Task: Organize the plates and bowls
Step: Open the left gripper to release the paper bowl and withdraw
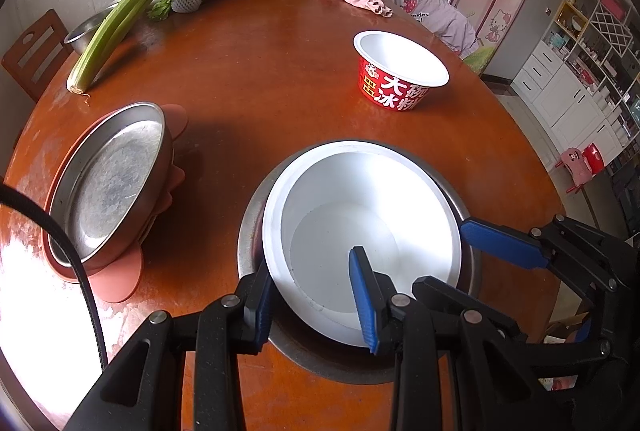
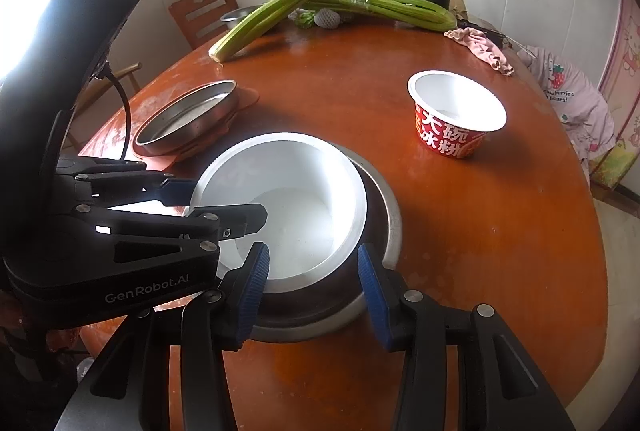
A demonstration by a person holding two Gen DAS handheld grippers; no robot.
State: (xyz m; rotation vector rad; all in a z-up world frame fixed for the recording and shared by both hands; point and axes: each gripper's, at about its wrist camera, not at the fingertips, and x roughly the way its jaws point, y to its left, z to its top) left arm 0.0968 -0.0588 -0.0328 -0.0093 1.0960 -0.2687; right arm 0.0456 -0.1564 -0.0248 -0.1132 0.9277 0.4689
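Nesting looks to be the step in hand: in the left wrist view the left gripper (image 1: 318, 301) is clenched on the near rim of the white bowl (image 1: 360, 231), which sits inside the metal bowl (image 1: 250, 227). The red bowl (image 1: 400, 71) stands well apart.

In the right wrist view the right gripper (image 2: 312, 295) grasps the metal bowl's (image 2: 384, 227) near rim. Next, I judge, comes letting go and fetching the red bowl (image 2: 456, 115).

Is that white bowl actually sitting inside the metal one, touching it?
Touching. In the right wrist view the white bowl sits tilted inside the steel bowl, its far rim resting on the steel rim with no gap.
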